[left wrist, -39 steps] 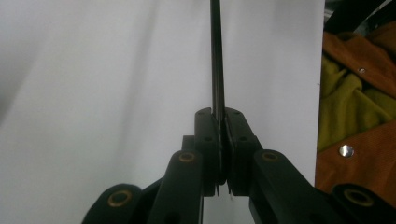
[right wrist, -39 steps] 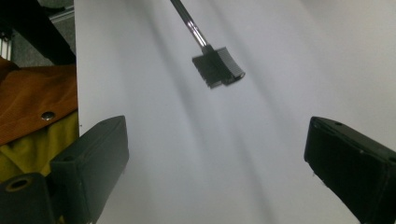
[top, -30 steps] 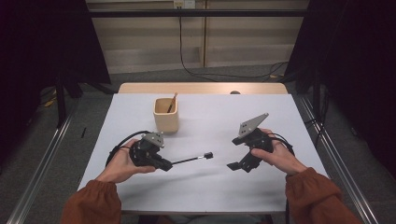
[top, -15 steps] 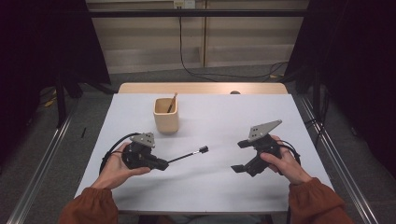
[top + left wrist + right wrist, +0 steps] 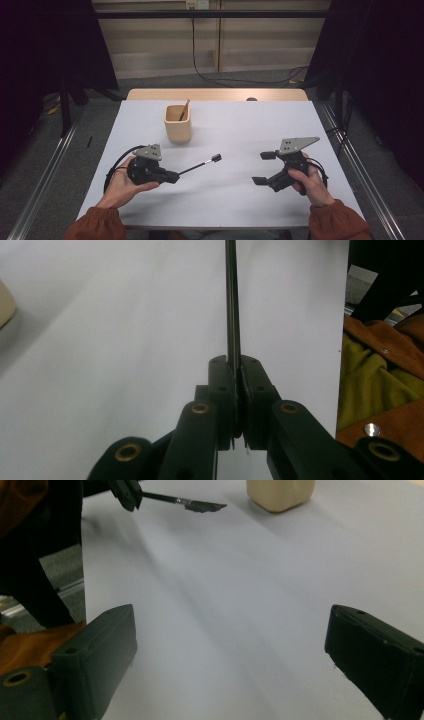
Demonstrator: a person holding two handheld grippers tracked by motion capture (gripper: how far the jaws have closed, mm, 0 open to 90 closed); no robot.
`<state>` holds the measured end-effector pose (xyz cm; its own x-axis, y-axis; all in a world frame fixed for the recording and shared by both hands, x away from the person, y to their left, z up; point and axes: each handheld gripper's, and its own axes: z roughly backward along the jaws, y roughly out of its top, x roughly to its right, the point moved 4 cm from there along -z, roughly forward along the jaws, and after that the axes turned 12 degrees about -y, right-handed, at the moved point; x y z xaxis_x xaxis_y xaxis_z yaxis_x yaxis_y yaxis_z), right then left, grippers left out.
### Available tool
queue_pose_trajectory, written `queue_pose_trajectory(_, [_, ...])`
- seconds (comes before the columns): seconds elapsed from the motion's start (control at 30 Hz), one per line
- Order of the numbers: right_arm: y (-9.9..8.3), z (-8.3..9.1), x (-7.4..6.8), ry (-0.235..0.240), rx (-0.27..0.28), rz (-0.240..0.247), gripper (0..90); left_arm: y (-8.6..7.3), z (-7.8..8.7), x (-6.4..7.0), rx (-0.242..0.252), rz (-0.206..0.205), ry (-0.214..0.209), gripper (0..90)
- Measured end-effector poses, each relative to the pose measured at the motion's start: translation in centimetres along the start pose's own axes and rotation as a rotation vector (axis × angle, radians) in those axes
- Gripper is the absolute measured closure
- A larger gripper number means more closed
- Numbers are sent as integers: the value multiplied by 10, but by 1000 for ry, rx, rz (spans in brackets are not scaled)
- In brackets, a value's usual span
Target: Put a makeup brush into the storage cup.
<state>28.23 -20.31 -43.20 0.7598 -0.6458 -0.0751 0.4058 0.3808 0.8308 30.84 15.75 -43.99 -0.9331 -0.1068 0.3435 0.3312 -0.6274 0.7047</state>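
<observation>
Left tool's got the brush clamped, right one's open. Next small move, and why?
Probably carry the brush up toward the cup. The left tool is shut on its handle, the brush head points toward mid-table, and the cup already holds one stick. The right tool is open and holds nothing.

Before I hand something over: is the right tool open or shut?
Open. The right tool shows its two jaws wide apart over bare table, nothing between them.
</observation>
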Motion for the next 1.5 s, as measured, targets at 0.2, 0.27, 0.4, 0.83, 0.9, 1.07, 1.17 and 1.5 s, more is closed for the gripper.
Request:
queue_pose_trajectory(0.2, [-6, 1, -1, -13, 30, -19, 57, -2, -1, 2, 36, 4, 0, 854])
queue_pose_trajectory(0.27, [-8, 1, -2, -8, 32, -23, 57, -2, -2, 2, 43, 3, 0, 854])
queue_pose_trajectory(0.4, [-7, 0, -4, 0, 50, -28, 58, -2, -4, 4, 81, -2, -3, 854])
queue_pose_trajectory(0.83, [-6, 0, -6, 1, 82, -29, 55, -1, -3, 9, 184, -22, 5, 854])
queue_pose_trajectory(0.9, [-6, 0, -6, 0, 83, -27, 55, 0, -4, 9, 201, -31, 11, 855])
queue_pose_trajectory(1.07, [-7, -3, -9, 1, 76, -8, 56, -1, -5, 8, 233, -33, 21, 855])
queue_pose_trajectory(1.17, [-7, -4, -11, 15, 81, 4, 57, -2, -4, 8, 269, -39, 34, 855])
queue_pose_trajectory(1.5, [-5, -5, -14, 28, 115, -9, 50, 1, -7, 12, 341, -62, 53, 855])
